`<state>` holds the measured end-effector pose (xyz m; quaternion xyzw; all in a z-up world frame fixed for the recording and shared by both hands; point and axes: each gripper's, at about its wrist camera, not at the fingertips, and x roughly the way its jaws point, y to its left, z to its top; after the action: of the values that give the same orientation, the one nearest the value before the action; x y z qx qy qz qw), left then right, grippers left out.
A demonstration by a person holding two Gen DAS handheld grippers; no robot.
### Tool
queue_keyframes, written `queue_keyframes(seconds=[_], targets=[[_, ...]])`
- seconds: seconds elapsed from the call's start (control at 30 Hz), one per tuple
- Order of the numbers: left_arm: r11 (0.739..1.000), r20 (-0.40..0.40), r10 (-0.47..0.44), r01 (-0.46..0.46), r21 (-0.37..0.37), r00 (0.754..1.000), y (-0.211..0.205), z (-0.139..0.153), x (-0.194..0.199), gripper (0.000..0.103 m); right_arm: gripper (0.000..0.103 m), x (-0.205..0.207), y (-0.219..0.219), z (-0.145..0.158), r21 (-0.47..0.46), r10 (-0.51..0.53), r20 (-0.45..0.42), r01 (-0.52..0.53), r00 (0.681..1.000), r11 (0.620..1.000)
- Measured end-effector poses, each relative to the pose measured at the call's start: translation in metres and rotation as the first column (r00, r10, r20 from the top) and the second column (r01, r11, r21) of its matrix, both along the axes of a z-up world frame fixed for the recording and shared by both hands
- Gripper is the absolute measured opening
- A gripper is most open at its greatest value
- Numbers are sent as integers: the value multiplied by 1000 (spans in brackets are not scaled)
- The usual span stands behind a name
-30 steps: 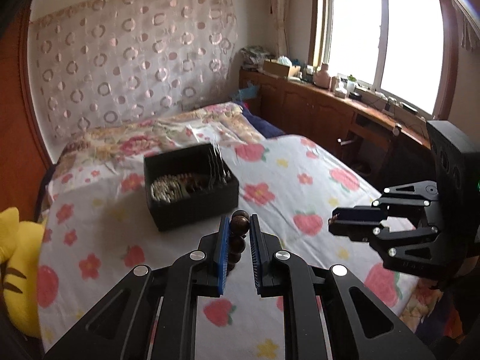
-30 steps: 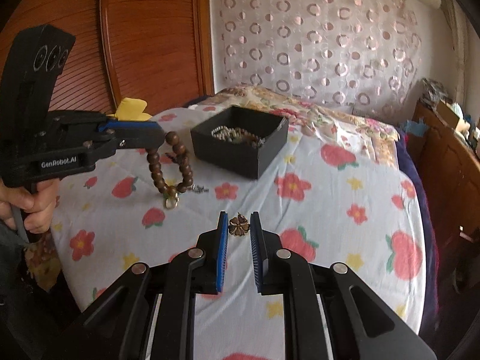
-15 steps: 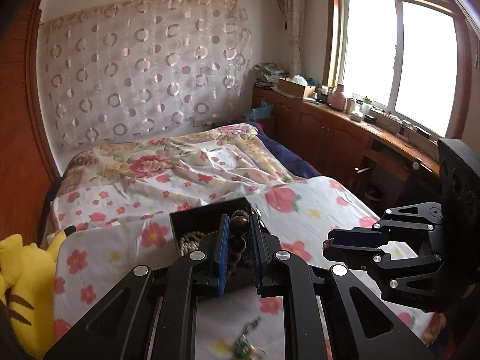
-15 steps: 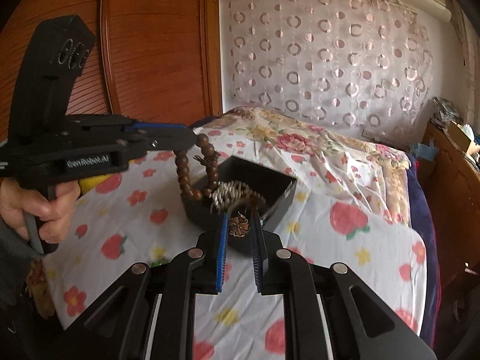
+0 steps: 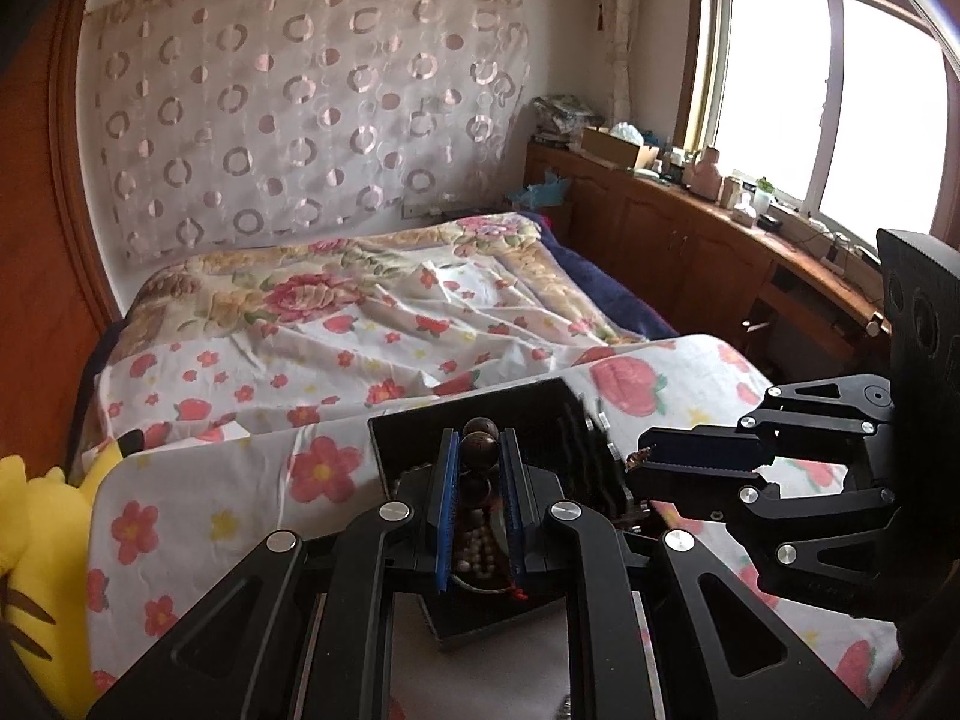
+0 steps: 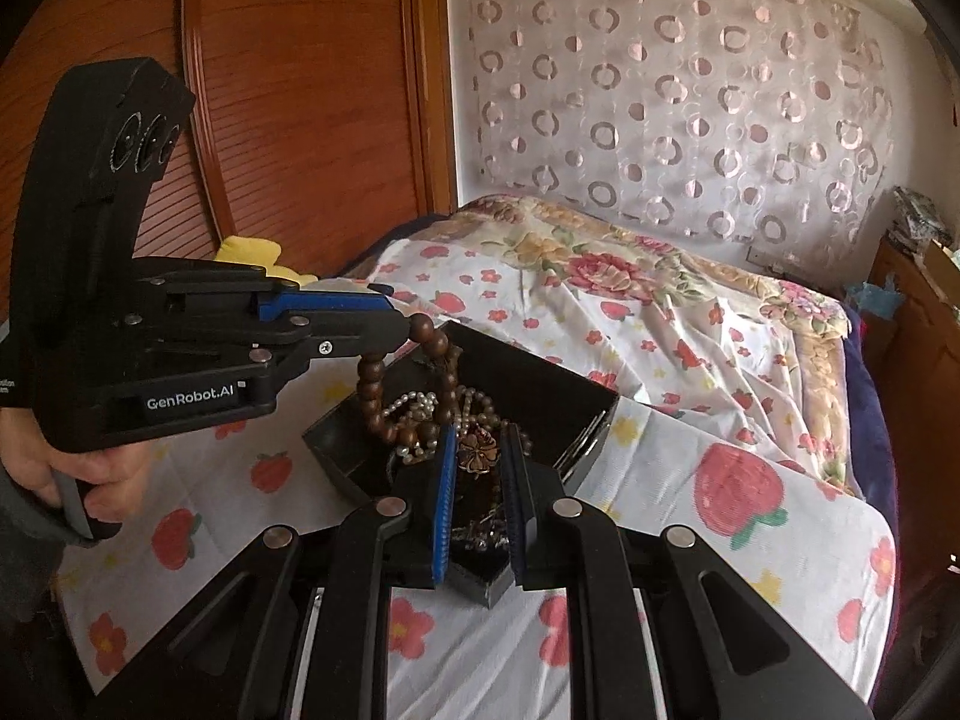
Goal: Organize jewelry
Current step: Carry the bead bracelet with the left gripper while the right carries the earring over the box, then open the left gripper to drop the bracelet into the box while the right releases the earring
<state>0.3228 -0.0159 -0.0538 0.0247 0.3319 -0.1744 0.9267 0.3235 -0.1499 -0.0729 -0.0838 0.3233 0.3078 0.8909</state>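
Bracelet: a loop of dark wooden beads, the bead bracelet (image 6: 384, 387), hangs from the left gripper (image 6: 393, 327), its lower end dangling into the black box (image 6: 558, 387).
Pendant: a small bronze flower pendant (image 6: 478, 455) sits pinched in the right gripper (image 6: 478, 468), directly above the box's near end.
Box: stands on the bed (image 6: 690, 372), on the strawberry-print sheet; inside lie a pearl strand (image 6: 414, 405) and other beaded chains, too tangled to separate by eye.
Left fingers: close together, clamped on the bracelet's top beads (image 5: 478, 447).
Right fingers: close together, clamped on the pendant's edges.
Step in hand, as I judge it: lowering both pieces into the box.
Doing it well: bring each piece low over the box floor before releasing, so nothing bounces out; let the bracelet coil down beside the pearls rather than across them; set the pendant in a bare corner where it stays findable; open one gripper at a time.
Count: one box, one wooden bracelet, one flower pendant, at least one pearl strand, two grippers.
Beyond: a yellow plush toy (image 5: 42, 546) at the bed's edge.
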Motion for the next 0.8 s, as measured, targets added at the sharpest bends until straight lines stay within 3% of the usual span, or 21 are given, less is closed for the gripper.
queue_keyframes(seconds=[0.4,0.43,0.5,0.57,0.67,0.8], targets=[[1000,-13,7,-7,-11,1000,8,-9,6,14,18,17,16,-10,-16,9,-19,-10,1000,1000],[1000,-13,8,-8,-10,1000,8,-9,7,18,18,17,16,-10,-13,6,-20,-6,1000,1000],[1000,-5,17,-17,-13,1000,12,-10,4,39,18,18,16,-11,-17,-5,-19,5,1000,1000],[1000,-7,23,-23,-19,1000,17,-11,-2,41,22,18,13,-10,-17,-9,-17,9,1000,1000],[999,-27,29,-29,-21,999,23,-18,-16,42,42,11,9,-6,-13,-22,6,22,1000,1000],[1000,-52,11,-12,-10,999,28,-31,-45,51,42,-2,-3,-1,9,-26,13,26,1000,1000]])
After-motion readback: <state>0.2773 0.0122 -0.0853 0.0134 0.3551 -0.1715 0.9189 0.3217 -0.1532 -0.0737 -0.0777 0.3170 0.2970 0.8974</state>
